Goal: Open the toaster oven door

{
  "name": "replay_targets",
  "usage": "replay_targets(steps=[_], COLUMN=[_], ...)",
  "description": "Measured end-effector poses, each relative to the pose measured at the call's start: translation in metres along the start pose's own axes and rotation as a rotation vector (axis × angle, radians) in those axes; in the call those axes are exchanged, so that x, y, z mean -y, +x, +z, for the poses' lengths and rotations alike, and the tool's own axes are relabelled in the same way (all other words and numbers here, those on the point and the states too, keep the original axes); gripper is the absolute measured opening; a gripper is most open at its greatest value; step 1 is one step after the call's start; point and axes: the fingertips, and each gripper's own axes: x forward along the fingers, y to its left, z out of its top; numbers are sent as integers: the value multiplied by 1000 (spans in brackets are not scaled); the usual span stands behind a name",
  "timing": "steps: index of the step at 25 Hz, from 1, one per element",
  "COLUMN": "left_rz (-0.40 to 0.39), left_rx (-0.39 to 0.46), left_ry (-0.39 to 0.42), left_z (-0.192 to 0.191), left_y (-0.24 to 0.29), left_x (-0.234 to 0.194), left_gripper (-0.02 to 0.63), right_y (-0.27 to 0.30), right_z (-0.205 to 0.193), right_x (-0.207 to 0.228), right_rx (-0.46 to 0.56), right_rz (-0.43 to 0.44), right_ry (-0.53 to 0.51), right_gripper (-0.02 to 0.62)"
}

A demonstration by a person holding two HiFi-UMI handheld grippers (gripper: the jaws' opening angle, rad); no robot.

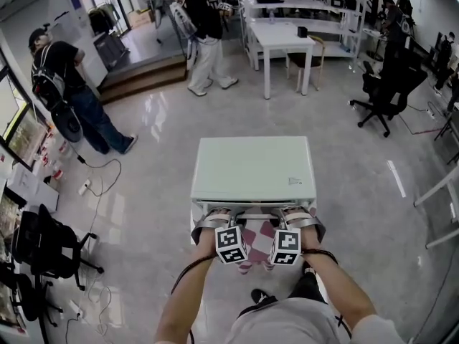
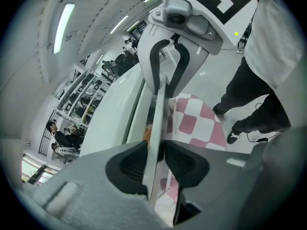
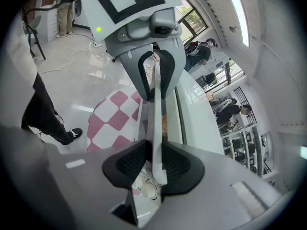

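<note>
Left gripper (image 2: 156,157): clamped on the left end of the door handle (image 2: 159,114); both pads press the pale bar, which runs on toward the other tool.
Toaster oven (image 1: 252,165): pale green, just in front of us with its front facing us; the handle lies along its near edge; we cannot tell whether the door has begun to swing.
Checked cloth (image 1: 257,235): pink and white, below the oven's front; we judge the door would drop toward it.
Right gripper (image 3: 157,159): closed on the right end of the same handle, pads touching both its faces; the dials (image 3: 144,188) sit just beside it.
Risk, slip: the bar is thin and smooth; if we pull faster than the pads hold, we think one grip could slide off and the door snap back.
Risk, twist: if one hand leads the other, the handle would likely skew and the door bind.
Risk, shift: a straight pull toward us, not along the door's arc, could drag or tip the oven.
</note>
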Motion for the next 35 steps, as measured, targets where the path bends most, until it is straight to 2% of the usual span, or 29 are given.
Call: replay_targets(steps=[18, 24, 35], left_rz=[-22, -40, -51], left_rx=[-50, -83, -109], left_ry=[63, 125, 130], left_z=[-4, -6, -12], left_y=[-10, -14, -14], left_x=[33, 50, 78], left_gripper=[92, 84, 77], right_y=[-14, -19, -19], right_z=[2, 8, 9], right_x=[-34, -50, -80], right_rx=[26, 81, 83], right_rz=[59, 111, 150], right_ry=[-35, 22, -1], right_gripper=[87, 83, 80])
